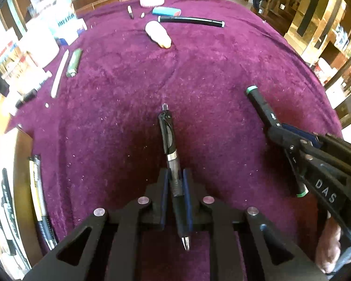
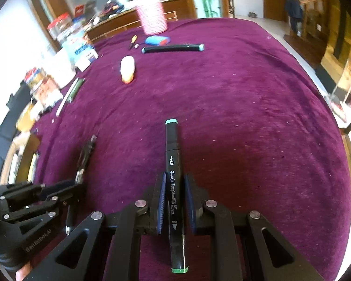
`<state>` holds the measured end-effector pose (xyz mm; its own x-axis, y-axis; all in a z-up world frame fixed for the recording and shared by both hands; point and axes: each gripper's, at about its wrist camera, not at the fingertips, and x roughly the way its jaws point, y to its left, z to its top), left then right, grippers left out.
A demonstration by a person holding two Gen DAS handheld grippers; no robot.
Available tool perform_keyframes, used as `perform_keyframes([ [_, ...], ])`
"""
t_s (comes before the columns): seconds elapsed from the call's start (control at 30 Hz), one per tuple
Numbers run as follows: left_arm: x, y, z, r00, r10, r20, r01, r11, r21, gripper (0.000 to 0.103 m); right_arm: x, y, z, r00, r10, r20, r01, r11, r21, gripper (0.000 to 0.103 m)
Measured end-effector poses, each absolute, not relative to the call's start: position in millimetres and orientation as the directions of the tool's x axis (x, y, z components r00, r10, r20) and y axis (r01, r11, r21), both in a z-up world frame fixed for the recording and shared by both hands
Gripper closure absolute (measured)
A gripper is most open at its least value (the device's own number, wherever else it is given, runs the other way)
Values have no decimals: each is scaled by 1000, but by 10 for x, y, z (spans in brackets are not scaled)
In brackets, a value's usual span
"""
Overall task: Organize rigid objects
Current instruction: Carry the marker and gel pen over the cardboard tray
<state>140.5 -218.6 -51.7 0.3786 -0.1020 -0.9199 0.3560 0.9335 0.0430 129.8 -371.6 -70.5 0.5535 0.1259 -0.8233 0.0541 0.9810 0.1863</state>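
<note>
Tongs on both hands are gripping writing tools above the purple-covered desk point(image 1: 222, 75). The left tongs point(image 1: 175, 185) are clamped on a black retractable pen point(image 1: 169, 140), its clicker end pointing away over the cloth and its metal tip hanging back toward the handle. The right tongs point(image 2: 174, 194) are clamped on a black art marker point(image 2: 174, 187) with a teal cap at the far end and a green cap at the near end; they are sitting just beside the left ones, over the near part of the desk.

Toward the far edge, another black marker point(image 1: 190, 21) is lying crosswise, with a blue eraser case point(image 1: 166, 11) just behind it and a white-and-orange object point(image 1: 157, 34) just in front. Near the left edge a green lighter point(image 1: 74, 62) is lying beside a white stick point(image 1: 59, 73). At the near left corner, several pens point(image 1: 38, 201) are resting in a wooden tray point(image 1: 23, 164).
</note>
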Motion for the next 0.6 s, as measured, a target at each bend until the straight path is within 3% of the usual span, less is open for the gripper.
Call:
perform_keyframes([
  [0.13,1309,-2199,-533,435,-72,-897,377,920,109,92,1278,-3624,-709,557,131,-820,13,986,166,86],
  [0.33,1195,-1660,-450,324,-249,-912,295,943,-153,93,1259,-3585,-727,559,181,-809,-29,979,200,86],
  [0.6,710,-1015,-169,332,-372,-866,249,921,-300,93,1205,-3366,-694,548,293,-784,-138,956,261,87],
])
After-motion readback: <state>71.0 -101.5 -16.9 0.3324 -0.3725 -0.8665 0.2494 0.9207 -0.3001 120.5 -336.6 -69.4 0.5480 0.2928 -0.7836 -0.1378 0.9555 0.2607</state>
